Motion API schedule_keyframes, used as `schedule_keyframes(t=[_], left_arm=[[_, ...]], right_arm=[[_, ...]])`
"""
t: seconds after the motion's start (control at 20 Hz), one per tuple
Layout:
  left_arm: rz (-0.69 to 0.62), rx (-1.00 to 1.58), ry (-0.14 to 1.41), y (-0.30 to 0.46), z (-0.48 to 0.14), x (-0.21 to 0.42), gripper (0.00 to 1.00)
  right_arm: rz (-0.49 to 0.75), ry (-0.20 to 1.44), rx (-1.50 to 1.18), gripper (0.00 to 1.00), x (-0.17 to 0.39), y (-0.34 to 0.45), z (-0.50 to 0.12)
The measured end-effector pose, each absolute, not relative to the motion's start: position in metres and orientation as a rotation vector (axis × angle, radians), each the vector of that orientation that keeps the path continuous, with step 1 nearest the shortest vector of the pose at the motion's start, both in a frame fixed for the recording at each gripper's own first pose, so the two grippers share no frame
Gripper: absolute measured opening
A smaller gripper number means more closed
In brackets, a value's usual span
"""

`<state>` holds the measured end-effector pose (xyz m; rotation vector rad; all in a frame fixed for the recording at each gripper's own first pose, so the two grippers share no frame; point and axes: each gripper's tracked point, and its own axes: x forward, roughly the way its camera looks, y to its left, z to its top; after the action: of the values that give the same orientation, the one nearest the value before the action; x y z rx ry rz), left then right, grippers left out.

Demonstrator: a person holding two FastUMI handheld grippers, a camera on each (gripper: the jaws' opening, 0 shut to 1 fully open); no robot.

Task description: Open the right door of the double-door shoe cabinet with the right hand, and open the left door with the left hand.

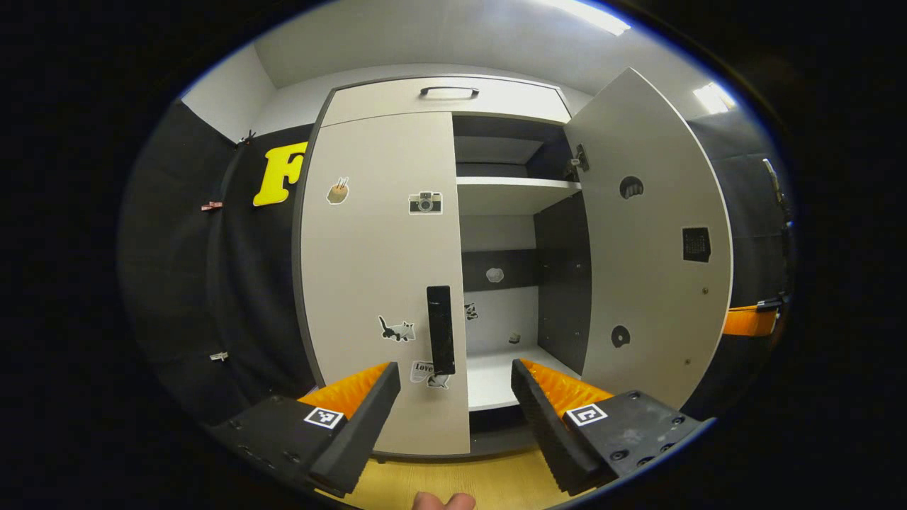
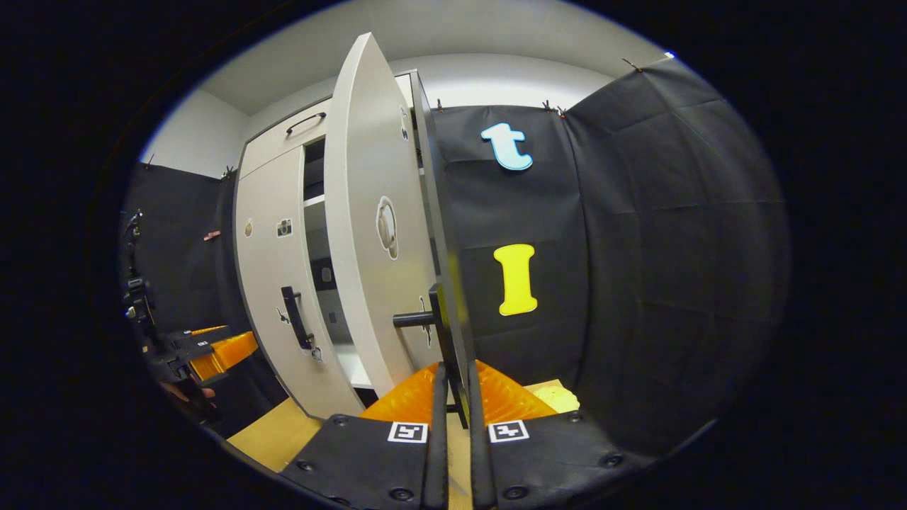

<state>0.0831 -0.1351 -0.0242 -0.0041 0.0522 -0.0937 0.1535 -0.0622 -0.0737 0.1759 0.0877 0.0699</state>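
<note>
Gripping the right door's handle (image 2: 448,333) between both fingers, the right gripper (image 2: 453,418) held the right door (image 2: 368,234) swung wide from the shoe cabinet (image 1: 439,95). Facing the cabinet's closed left door (image 1: 375,255), the left gripper (image 1: 453,397) hung spread open near its handle (image 1: 440,329), not touching.

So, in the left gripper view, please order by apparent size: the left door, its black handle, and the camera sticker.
1. Left door, clearly largest.
2. Black handle.
3. Camera sticker, smallest.
All lie on one door face, so nearness hardly distorts this.
</note>
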Motion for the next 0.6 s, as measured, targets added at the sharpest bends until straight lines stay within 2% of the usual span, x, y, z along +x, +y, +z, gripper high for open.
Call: schedule_keyframes(t=[0.15,0.25,0.3,0.35,0.4,0.5,0.6], left_arm=[[-0.096,0.005,0.052,-0.136,-0.024,0.103,0.98],[-0.099,0.006,0.052,-0.137,-0.024,0.119,0.98],[-0.104,0.001,0.053,-0.139,-0.025,0.127,0.98],[-0.102,-0.006,0.060,-0.139,-0.026,0.136,0.98],[-0.099,-0.014,0.067,-0.139,-0.028,0.144,0.96],[-0.088,-0.022,0.083,-0.136,-0.031,0.163,0.98],[-0.062,-0.013,0.087,-0.130,-0.032,0.180,0.98]], right_arm=[[0.049,0.060,0.140,0.24,0.152,-0.069,-0.068],[0.039,0.042,0.123,0.34,0.149,-0.071,-0.063],[0.022,0.033,0.110,0.60,0.150,-0.075,-0.062],[0.013,0.020,0.100,0.70,0.145,-0.079,-0.058],[-0.009,0.005,0.093,0.84,0.148,-0.084,-0.055],[-0.024,-0.010,0.093,0.99,0.148,-0.086,-0.052],[-0.021,-0.006,0.102,0.98,0.145,-0.085,-0.053]])
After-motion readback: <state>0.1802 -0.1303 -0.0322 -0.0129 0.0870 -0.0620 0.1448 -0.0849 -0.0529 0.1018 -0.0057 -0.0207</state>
